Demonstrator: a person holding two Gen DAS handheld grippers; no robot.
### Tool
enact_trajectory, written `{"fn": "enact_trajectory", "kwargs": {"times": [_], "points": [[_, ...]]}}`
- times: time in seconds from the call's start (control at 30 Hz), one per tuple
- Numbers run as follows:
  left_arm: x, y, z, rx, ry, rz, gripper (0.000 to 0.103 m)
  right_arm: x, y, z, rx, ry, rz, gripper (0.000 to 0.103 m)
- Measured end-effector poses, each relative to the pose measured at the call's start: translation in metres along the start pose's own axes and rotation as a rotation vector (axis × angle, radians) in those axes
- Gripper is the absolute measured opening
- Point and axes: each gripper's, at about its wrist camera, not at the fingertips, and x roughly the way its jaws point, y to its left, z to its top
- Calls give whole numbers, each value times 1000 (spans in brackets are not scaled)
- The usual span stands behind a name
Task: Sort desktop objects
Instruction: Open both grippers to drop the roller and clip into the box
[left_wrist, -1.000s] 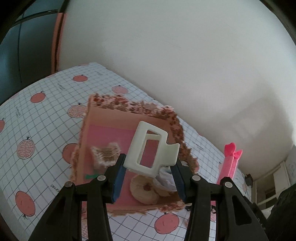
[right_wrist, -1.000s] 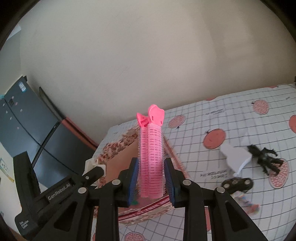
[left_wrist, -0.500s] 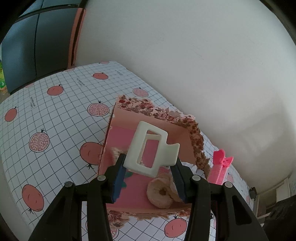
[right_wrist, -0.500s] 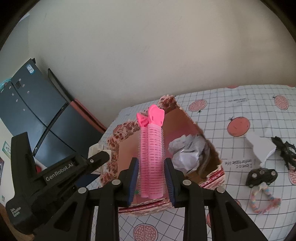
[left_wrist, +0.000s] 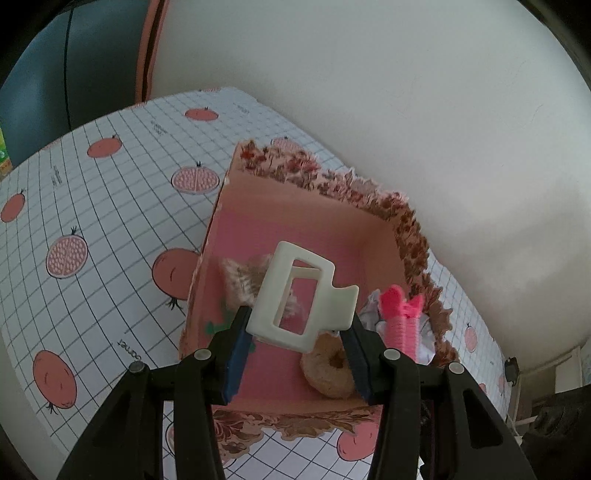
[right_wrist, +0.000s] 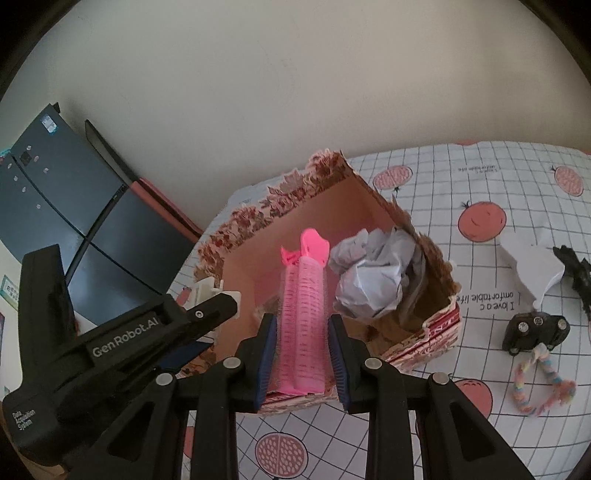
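Both claws have swung over the floral box (left_wrist: 402, 221); our left claw (left_wrist: 297, 345) grips the white clip (left_wrist: 299, 295), our right claw (right_wrist: 302, 356) the pink roller (right_wrist: 303, 317). Next we release inside.

We now hold both grippers over the open floral-edged pink cardboard box (right_wrist: 325, 236), having brought them closer. Our right gripper (right_wrist: 302, 354) has carried the pink ribbed hair roller clip (right_wrist: 302, 317) from beside the box to above its interior, next to the crumpled grey paper (right_wrist: 369, 277), which has come into view inside.
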Motion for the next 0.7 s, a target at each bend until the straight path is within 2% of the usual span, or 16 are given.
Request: {"fn": "enact_trajectory", "kwargs": {"times": [0.3, 0.7], "points": [[17, 0, -8, 0, 75, 40, 50, 4, 1, -2, -13, 15, -24, 32], [17, -2, -8, 12, 80, 48, 49, 6, 1, -2, -14, 21, -33, 31]]}}
